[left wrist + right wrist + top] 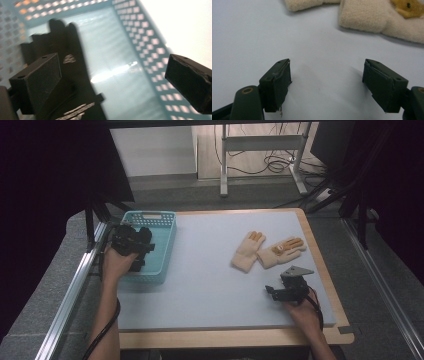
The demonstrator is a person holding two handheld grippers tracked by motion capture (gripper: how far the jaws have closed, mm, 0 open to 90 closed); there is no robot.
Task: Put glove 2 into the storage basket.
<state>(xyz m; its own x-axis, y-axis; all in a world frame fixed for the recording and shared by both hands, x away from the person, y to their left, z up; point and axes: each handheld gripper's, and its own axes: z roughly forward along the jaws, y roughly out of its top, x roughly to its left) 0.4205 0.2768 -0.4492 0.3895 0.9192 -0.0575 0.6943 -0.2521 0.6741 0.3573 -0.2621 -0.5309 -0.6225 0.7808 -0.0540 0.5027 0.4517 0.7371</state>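
Observation:
A black glove with a pale logo lies flat on the floor of the teal mesh basket. My left gripper hangs just above it, jaws wide apart and holding nothing. In the high view the left gripper is over the basket at the table's left. Two cream gloves with orange fingertips, one beside the other, lie at the right of the pale mat. My right gripper rests low on the mat just in front of them, open and empty. Its view has the right gripper short of the glove cuffs.
The pale blue mat covers a wooden table with a bare wood front edge. A metal rail runs along the left side. Beyond the table stand a desk frame and cables on the floor.

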